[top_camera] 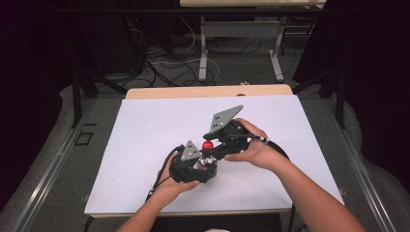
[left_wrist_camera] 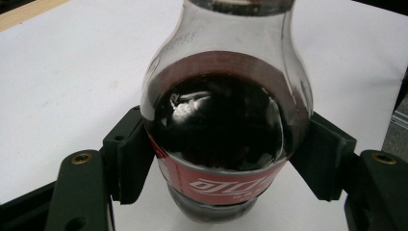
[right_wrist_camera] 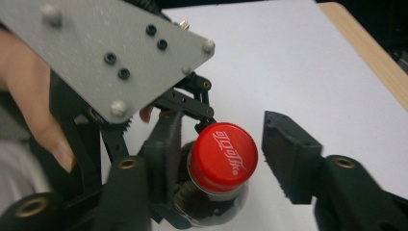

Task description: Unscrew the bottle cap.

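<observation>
A clear cola bottle (left_wrist_camera: 221, 125) with dark drink and a red label sits between the pads of my left gripper (left_wrist_camera: 226, 163), which is shut on its body. In the high view that left gripper (top_camera: 199, 163) rests low on the white table, with the bottle's red cap (top_camera: 207, 145) showing just past it. My right gripper (right_wrist_camera: 226, 150) straddles the red cap (right_wrist_camera: 222, 156). Its jaws stand apart: one lies close beside the cap and the other leaves a clear gap. The left gripper's grey plate (right_wrist_camera: 110, 53) and a hand (right_wrist_camera: 29, 96) crowd the near left.
The white table surface (top_camera: 145, 125) has a wooden far edge (top_camera: 208, 91). Beyond it, cables (top_camera: 159, 67) lie on the floor beside the legs of another desk (top_camera: 203, 53). Dark frame posts (top_camera: 76, 96) flank the table.
</observation>
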A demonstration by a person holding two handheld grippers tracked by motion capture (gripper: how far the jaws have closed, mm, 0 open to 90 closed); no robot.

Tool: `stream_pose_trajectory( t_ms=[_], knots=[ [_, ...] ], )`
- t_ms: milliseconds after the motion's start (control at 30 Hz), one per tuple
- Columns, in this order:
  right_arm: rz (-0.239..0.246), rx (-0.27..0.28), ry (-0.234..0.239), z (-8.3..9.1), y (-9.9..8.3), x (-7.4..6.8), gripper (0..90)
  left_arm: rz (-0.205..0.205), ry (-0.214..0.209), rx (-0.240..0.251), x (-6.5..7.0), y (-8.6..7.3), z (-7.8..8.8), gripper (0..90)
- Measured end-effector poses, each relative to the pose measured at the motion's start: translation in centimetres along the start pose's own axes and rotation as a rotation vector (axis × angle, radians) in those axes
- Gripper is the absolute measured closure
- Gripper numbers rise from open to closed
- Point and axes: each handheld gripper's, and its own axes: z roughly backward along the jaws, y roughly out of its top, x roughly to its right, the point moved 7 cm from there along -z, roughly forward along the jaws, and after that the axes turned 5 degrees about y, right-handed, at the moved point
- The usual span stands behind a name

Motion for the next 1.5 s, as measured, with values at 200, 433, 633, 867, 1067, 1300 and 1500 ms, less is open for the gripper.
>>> stream_pose_trajectory(
  t_ms=[200, 433, 633, 867, 1067, 1300, 1500],
  knots=[
    [-0.057, 0.040, -0.134, 0.5, 0.2, -0.5, 44.3, 0.014, 0.009, 0.003, -0.3, 0.1, 0.2, 30.6],
    [-0.065, 0.018, -0.147, -0.2, -0.2, -1.2, 47.7, 0.005, 0.013, -0.002, -0.3, 0.0, 0.2, 30.7],
    [-0.042, 0.016, -0.138, -0.6, 0.1, -1.1, 54.2, -0.002, 0.005, 0.002, 0.0, 0.1, 0.2, 30.6],
    [-0.015, 0.003, -0.018, -0.5, 0.0, -0.3, 60.7, 0.001, 0.001, 0.001, 0.2, 0.0, 0.0, 30.6],
    [0.068, -0.012, 0.080, 0.0, -0.2, 0.3, 60.8, -0.012, -0.020, -0.015, 0.5, 0.0, 0.2, 30.7],
    [0.044, 0.014, -0.003, 0.1, 0.0, -0.3, 45.7, 0.000, -0.002, 0.000, 0.1, -0.1, 0.1, 30.6],
    [-0.009, 0.005, -0.084, 0.3, -0.2, -1.0, 45.4, 0.008, 0.009, 0.004, -0.3, 0.0, 0.2, 30.6]
  ],
)
